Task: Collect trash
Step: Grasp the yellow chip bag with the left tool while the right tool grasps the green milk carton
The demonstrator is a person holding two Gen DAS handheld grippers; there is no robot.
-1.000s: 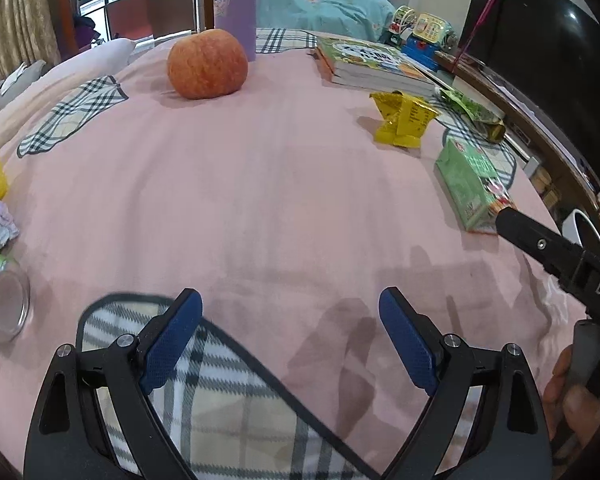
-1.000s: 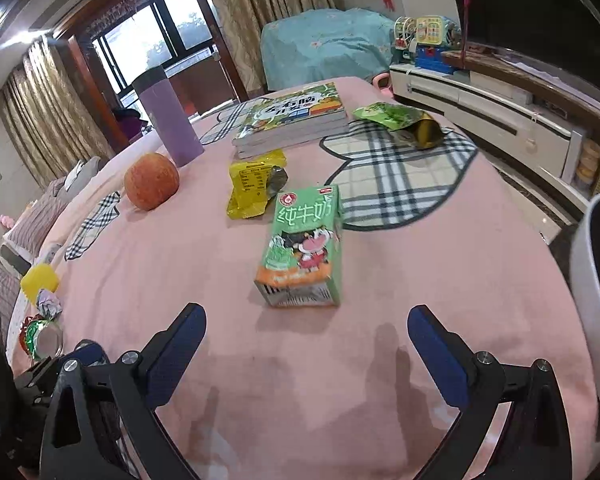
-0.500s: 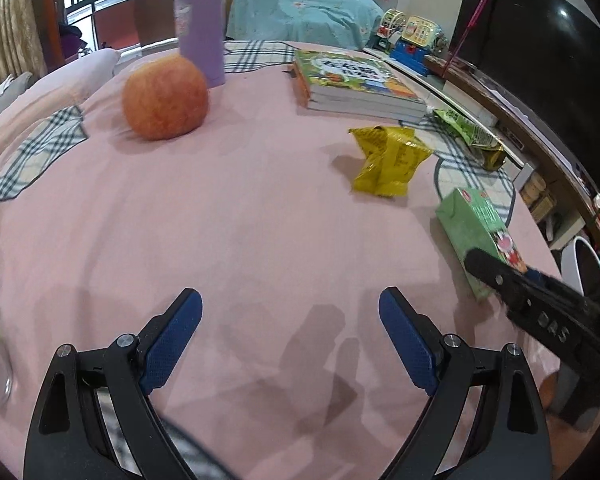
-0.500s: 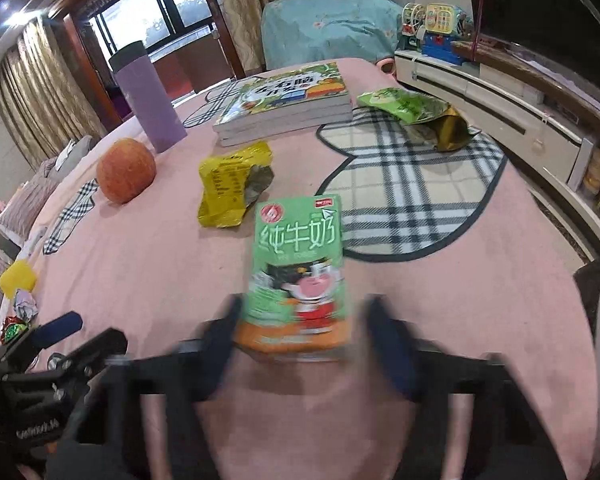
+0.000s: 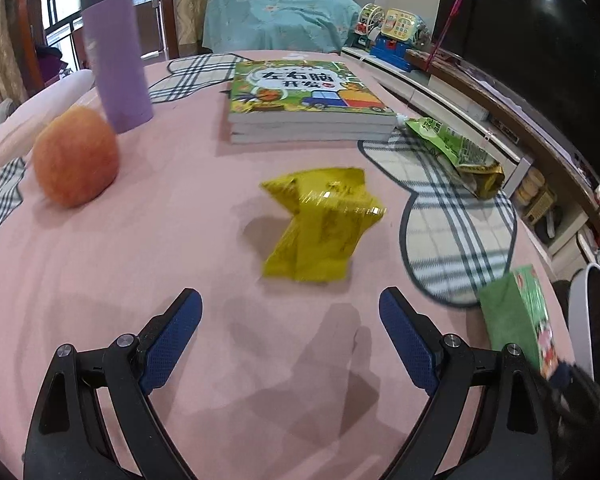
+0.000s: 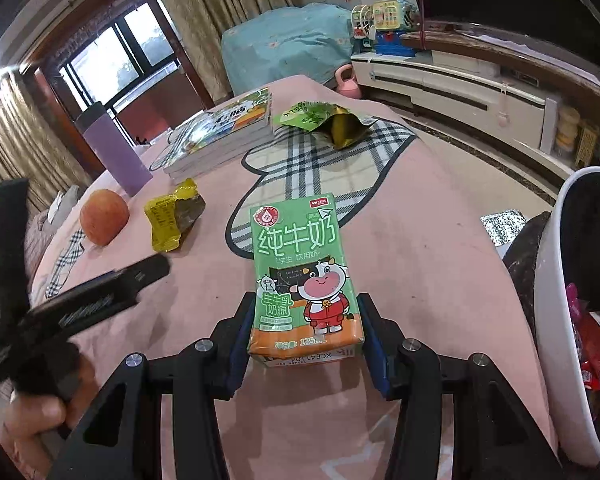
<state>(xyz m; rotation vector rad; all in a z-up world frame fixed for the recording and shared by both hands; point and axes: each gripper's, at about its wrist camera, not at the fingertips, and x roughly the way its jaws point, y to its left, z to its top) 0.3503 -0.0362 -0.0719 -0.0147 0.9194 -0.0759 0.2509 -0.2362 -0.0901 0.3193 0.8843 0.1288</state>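
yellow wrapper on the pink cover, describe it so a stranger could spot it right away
On the pink bedcover, look just in front of the stack of books, between the apple and the plaid patch. The yellow wrapper lies there, crumpled, the only shiny yellow foil; the other snack bag is green.

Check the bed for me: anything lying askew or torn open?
Two wrappers. The yellow wrapper sits crumpled mid-bed, and the green snack bag lies torn open beside the books. The milk carton looks intact.
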